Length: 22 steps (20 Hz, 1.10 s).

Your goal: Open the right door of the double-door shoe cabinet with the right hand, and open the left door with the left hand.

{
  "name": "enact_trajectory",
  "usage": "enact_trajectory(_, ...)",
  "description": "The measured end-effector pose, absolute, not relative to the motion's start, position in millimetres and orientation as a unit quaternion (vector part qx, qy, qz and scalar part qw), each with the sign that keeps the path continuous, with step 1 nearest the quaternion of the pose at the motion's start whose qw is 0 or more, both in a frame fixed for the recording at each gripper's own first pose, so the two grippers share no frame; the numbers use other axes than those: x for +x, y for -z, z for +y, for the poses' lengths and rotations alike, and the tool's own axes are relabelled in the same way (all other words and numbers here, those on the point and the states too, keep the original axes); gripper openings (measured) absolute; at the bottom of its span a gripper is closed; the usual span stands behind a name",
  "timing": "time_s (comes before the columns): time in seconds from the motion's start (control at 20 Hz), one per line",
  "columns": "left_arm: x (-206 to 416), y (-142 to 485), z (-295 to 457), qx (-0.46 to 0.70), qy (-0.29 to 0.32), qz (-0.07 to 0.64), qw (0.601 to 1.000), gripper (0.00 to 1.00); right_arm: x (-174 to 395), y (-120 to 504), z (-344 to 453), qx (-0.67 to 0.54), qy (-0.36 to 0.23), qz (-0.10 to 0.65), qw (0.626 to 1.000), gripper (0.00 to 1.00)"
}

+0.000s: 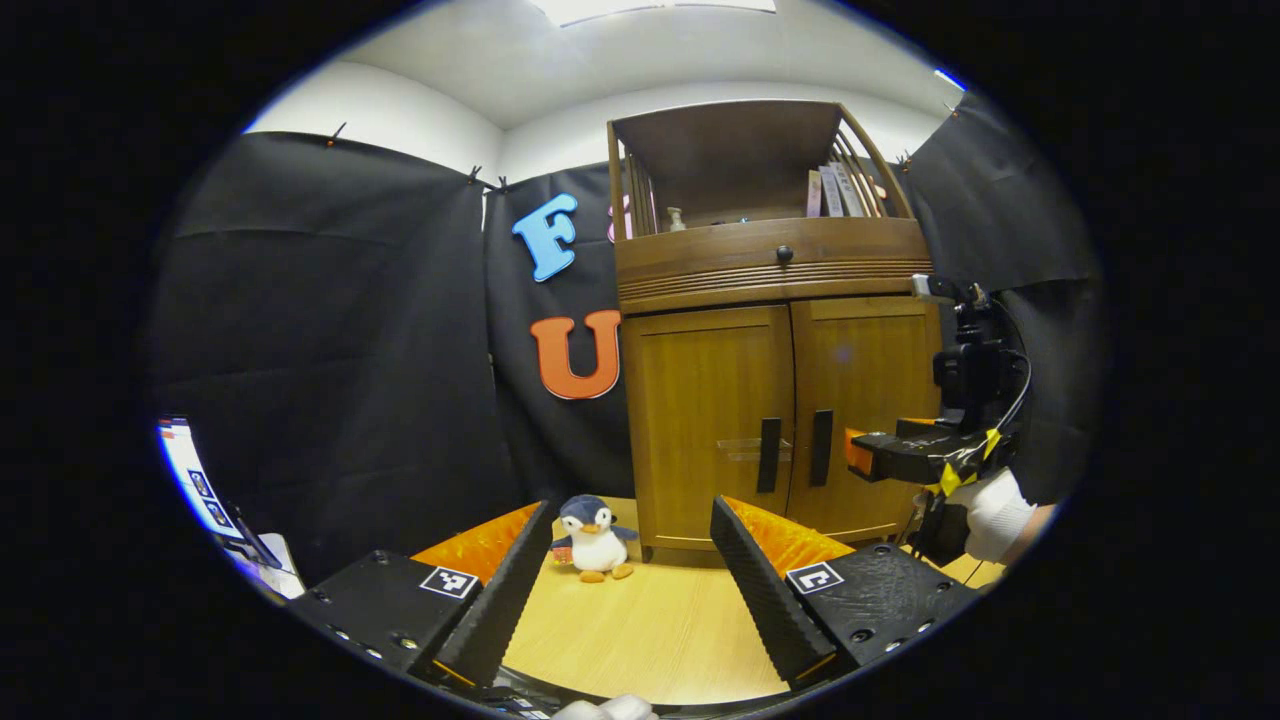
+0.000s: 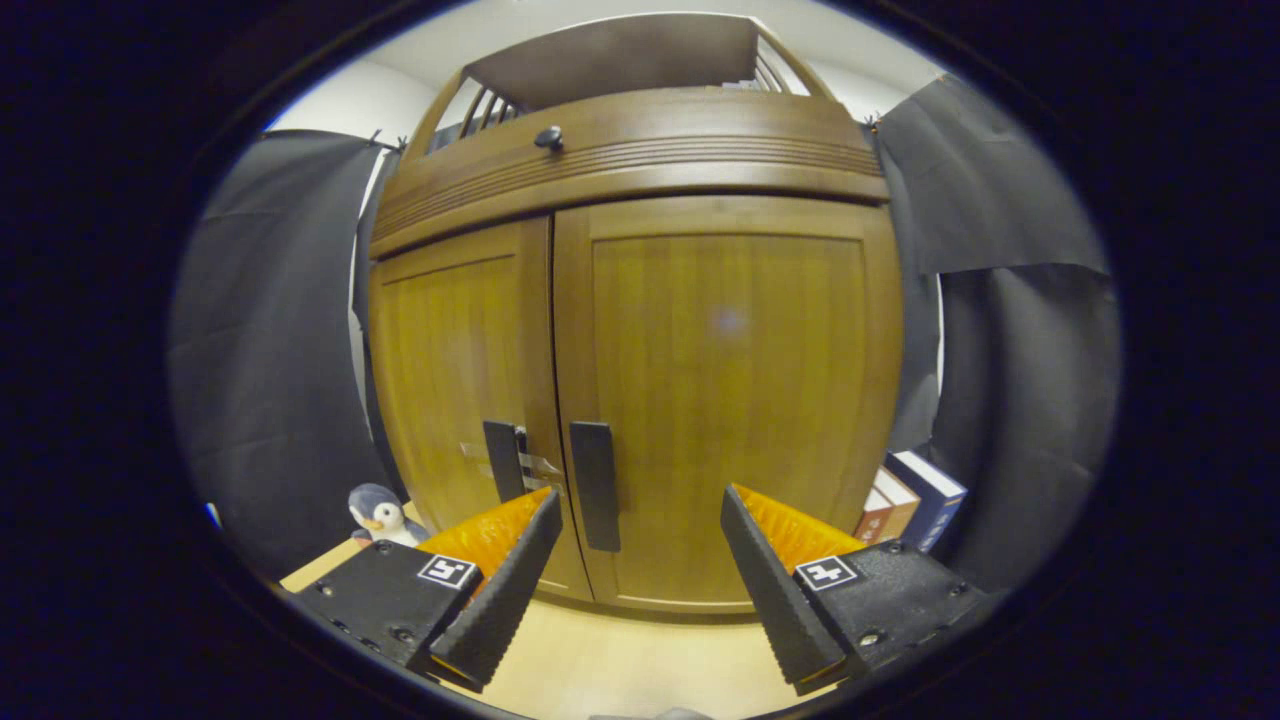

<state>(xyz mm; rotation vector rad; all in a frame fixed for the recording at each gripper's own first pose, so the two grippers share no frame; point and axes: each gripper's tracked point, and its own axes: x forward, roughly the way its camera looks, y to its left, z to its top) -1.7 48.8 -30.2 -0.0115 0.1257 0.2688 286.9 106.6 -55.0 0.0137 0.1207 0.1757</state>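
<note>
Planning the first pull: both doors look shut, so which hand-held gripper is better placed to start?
Right. Its hand-held gripper is open, close before the right door, with the handle just above its fingers. The left hand-held gripper is open too but farther back, with the penguin ahead.

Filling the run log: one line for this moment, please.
phase: approach | right claw: open, near right door handle | left claw: open, back | doors: closed

Light wood bench (image 1: 650, 620) carries the shoe cabinet (image 1: 780, 420), standing upright at its back. Penguin plush (image 1: 594, 540) sits upright just left of the cabinet base. Books (image 2: 910, 510) stand at the cabinet's right side.
</note>
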Motion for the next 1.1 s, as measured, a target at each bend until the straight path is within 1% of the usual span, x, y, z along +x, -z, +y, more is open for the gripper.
enact_trajectory(0.05,2,30,49,-0.008,-0.142,0.064,0.988,0.96,298,60,111,0.007,-0.089,0.064,0.994,1.0)
enact_trajectory(0.1,4,30,50,-0.008,-0.149,0.065,0.987,1.0,309,64,116,0.006,-0.091,0.069,0.993,1.0)
enact_trajectory(0.15,5,31,51,-0.008,-0.156,0.067,0.985,0.96,319,70,122,0.005,-0.093,0.075,0.993,1.0)
enact_trajectory(0.2,6,30,52,-0.005,-0.162,0.069,0.984,0.96,328,75,127,0.005,-0.097,0.083,0.992,0.96)
enact_trajectory(0.35,4,35,57,0.003,-0.184,0.074,0.98,0.96,347,85,141,0.006,-0.109,0.097,0.989,0.93)
enact_trajectory(0.45,4,38,59,0.0,-0.196,0.077,0.978,0.96,361,87,150,0.006,-0.112,0.097,0.989,0.87)
enact_trajectory(0.55,3,43,59,-0.003,-0.2,0.081,0.976,0.96,369,87,151,0.006,-0.104,0.097,0.99,0.75)
enact_trajectory(0.6,1,46,58,-0.002,-0.201,0.084,0.976,0.96,368,86,151,0.008,-0.097,0.096,0.991,0.64)
enact_trajectory(0.65,-1,47,60,0.001,-0.203,0.085,0.975,0.96,370,86,152,0.007,-0.097,0.095,0.991,0.6)
enact_trajectory(0.7,-2,47,61,0.002,-0.205,0.086,0.975,0.96,371,88,154,0.004,-0.095,0.1,0.99,0.48)
enact_trajectory(0.8,-2,49,64,0.002,-0.206,0.086,0.975,0.96,371,89,155,0.008,-0.091,0.105,0.99,0.4)
enact_trajectory(0.85,-4,49,66,0.0,-0.207,0.084,0.975,0.96,371,90,155,0.005,-0.089,0.106,0.99,0.38)
enact_trajectory(0.95,-6,48,68,-0.004,-0.205,0.081,0.975,0.96,370,90,153,-0.006,-0.086,0.11,0.99,0.36)
enact_trajectory(1.05,-8,48,71,-0.008,-0.203,0.078,0.976,0.96,366,91,154,-0.006,-0.098,0.121,0.988,0.33)
enact_trajectory(1.1,-9,47,72,-0.01,-0.201,0.074,0.977,1.0,363,91,154,-0.003,-0.106,0.126,0.986,0.32)
